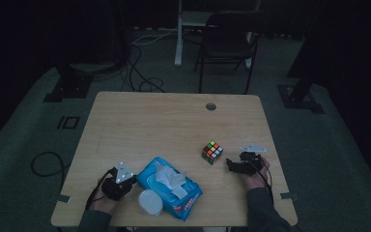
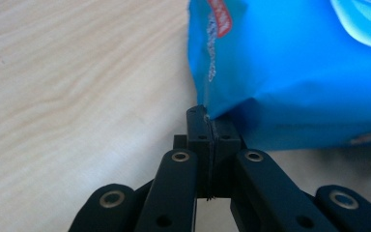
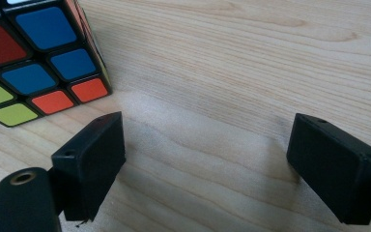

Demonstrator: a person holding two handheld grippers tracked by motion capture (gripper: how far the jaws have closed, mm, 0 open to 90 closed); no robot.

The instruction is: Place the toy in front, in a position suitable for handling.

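Blue film of the wipes pack [image 2: 290, 72] is seen pinched at its corner seam by the left tongs [image 2: 207, 126]; jaws are together, with only the thin crimped edge between the pads. Pack lies flat on the worktop [image 1: 140, 121], near the front edge, w/ a wipe [image 1: 168, 177] drawn part-way out of the top opening and a white round lid [image 1: 150, 201] just beside it, apparently touching the pack's near side. Right tongs [image 3: 205, 150] are held apart, nothing between the jaws, resting low over the wood just beside the colour cube [image 3: 34, 58]; cube not touched. Risks noted: (1) grip is on seam film only, so a pull or lift may let the slick film slide out of the pads, or may tear it; (2) pack is soft and probably heavy w/ contents, so it is judged likely to sag and swing from one corner if raised; (3) a drag across the worktop could push the lid off the front edge; (4) loose wipe may be pulled further out. Right tongs are placed well apart from the pack, so no support is given on that side.
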